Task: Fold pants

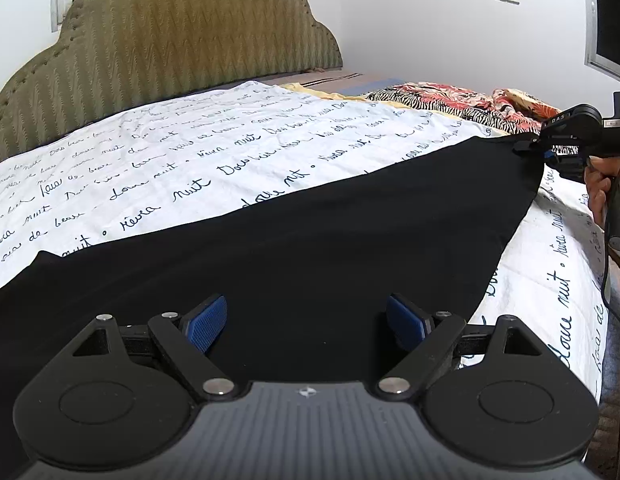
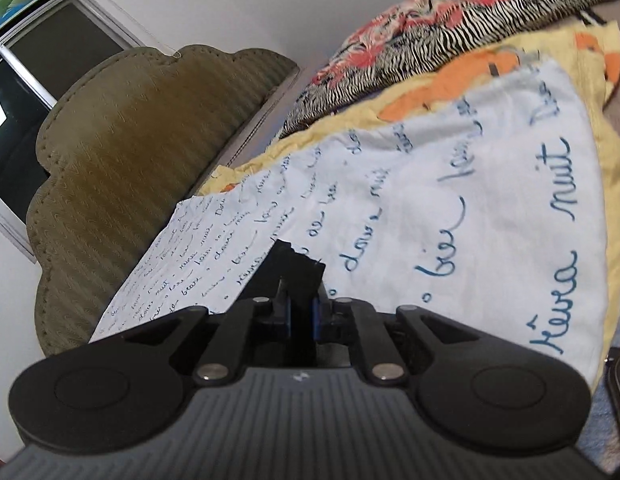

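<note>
Left wrist view shows the black pants (image 1: pixel 310 240) spread on a white sheet (image 1: pixel 189 152) covered in blue handwriting, their long axis running from the near left of the bed out to the far right. The left gripper (image 1: pixel 305 324) hangs just above the near end of the cloth with its blue pads (image 1: pixel 207 322) spread wide, pinching nothing. At the far right the right gripper (image 1: pixel 530 146) meets the tapered far end of the pants, a hand (image 1: pixel 600 188) behind it.

From the right wrist, that gripper (image 2: pixel 301 312) has its fingers pressed together on a tuft of black cloth (image 2: pixel 297 264), with the sheet (image 2: pixel 470 208) beyond it.

One end is gripped, then, and the other lies free directly under the open left gripper, which is the nearer tool to it. I judge the next move depends on the left closing on the cloth below it, so both ends can travel along that long axis toward each other.

A green headboard (image 1: pixel 161 40) and a patterned blanket (image 1: pixel 450 102) stand at the far side.
</note>
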Demonstrator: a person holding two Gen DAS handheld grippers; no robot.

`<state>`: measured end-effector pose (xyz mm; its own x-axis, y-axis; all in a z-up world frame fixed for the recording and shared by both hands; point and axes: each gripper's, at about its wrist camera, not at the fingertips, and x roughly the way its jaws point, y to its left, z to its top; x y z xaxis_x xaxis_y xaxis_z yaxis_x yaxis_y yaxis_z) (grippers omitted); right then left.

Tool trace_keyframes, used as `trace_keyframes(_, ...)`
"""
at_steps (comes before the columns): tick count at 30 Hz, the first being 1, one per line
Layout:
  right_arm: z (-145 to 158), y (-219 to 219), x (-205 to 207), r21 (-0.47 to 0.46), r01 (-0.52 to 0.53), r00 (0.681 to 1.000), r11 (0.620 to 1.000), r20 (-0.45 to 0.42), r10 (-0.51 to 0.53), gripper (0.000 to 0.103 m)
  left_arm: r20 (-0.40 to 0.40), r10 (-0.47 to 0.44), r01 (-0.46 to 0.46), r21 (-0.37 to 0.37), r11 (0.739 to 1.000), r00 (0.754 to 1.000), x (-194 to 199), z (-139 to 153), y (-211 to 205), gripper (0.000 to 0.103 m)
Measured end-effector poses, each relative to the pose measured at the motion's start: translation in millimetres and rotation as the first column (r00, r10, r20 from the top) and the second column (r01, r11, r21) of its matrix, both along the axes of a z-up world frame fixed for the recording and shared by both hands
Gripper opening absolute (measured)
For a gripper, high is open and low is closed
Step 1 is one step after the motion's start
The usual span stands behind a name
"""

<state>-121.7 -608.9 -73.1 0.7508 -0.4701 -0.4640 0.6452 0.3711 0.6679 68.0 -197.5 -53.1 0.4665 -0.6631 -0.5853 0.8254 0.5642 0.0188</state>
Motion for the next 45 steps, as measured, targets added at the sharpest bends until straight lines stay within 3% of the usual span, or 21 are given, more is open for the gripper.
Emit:
trace_keyframes(5, 6.9, 2.2, -2.3, -0.017, 0.017, 1.0, 1.0, 0.024, -0.016, 0.01, 0.01, 0.051, -0.05, -0.025, 0.998, 0.999, -1.9, 9.7, 1.9, 0.087)
trace_keyframes(9, 5.6, -10.4, -6.1, 0.019, 0.012, 0.997, 1.0, 0.072, -0.013, 0.01, -0.051, 0.012, -0.013, -0.02, 1.0, 0.999, -1.3, 26.7, -18.4, 0.087)
trace_keyframes(14, -0.7, -17.1, -12.1, 0.059, -0.016, 0.992, 0.998, 0.128, 0.009, 0.01, -0.047, -0.02, 0.024, 0.085, 0.996, 0.999, 0.5, 35.9, -89.6, 0.087)
trace_keyframes(18, -6.7, -20.1, -19.9, 0.102, -0.03, 0.985, 0.994, 0.17, 0.013, 0.01, -0.087, -0.012, 0.031, 0.224, 0.974, 0.996, 5.6, 10.9, -144.1, 0.088)
trace_keyframes(20, -8.2, -20.4, -20.8, 0.113, -0.042, 0.985, 0.993, 0.173, 0.022, 0.01, -0.065, 0.001, 0.014, 0.229, 0.973, 0.998, 3.5, 8.8, -147.9, 0.088)
trace_keyframes(23, -2.6, -17.8, -20.4, 0.103, -0.062, 0.98, 0.993, 0.192, 0.041, 0.01, -0.041, 0.018, -0.01, 0.196, 0.981, 0.999, 4.0, 23.7, -129.1, 0.088)
trace_keyframes(27, 17.4, -8.4, -17.3, 0.035, -0.086, 0.977, 0.996, 0.2, 0.077, 0.01, 0.079, 0.155, -0.166, 0.16, 0.973, 0.985, 16.6, 50.4, -71.0, 0.088)
trace_keyframes(30, 35.3, 5.9, -11.8, -0.037, -0.113, 0.973, 0.993, 0.2, 0.118, 0.01, 0.122, 0.288, -0.302, 0.123, 0.945, 0.95, 29.9, 62.8, -17.9, 0.089)
trace_keyframes(35, 64.3, 44.5, 10.0, -0.156, -0.177, 0.963, 0.972, 0.174, 0.203, 0.01, 0.111, 0.469, -0.478, 0.07, 0.876, 0.876, 42.8, 59.3, 65.8, 0.091)
trace_keyframes(38, 81.8, 79.9, 30.0, -0.238, -0.248, 0.948, 0.939, 0.141, 0.286, 0.01, 0.086, 0.544, -0.549, 0.038, 0.835, 0.834, 46.9, 50.7, 104.9, 0.091)
trace_keyframes(41, 92.8, 132.1, 55.5, -0.33, -0.366, 0.912, 0.87, 0.058, 0.406, 0.01, 0.062, 0.596, -0.599, 0.03, 0.8, 0.8, 53.0, 42.6, 129.7, 0.091)
trace_keyframes(43, 92.9, 175.5, 75.4, -0.374, -0.472, 0.865, 0.798, -0.021, 0.501, 0.01, 0.037, 0.613, -0.614, 0.03, 0.789, 0.789, 53.9, 38.5, 141.7, 0.091)
trace_keyframes(45, 86.3, 220.8, 94.0, -0.392, -0.59, 0.791, 0.706, -0.107, 0.602, 0.01, 0.009, 0.619, -0.619, 0.017, 0.785, 0.786, 49.4, 37.5, 150.8, 0.091)
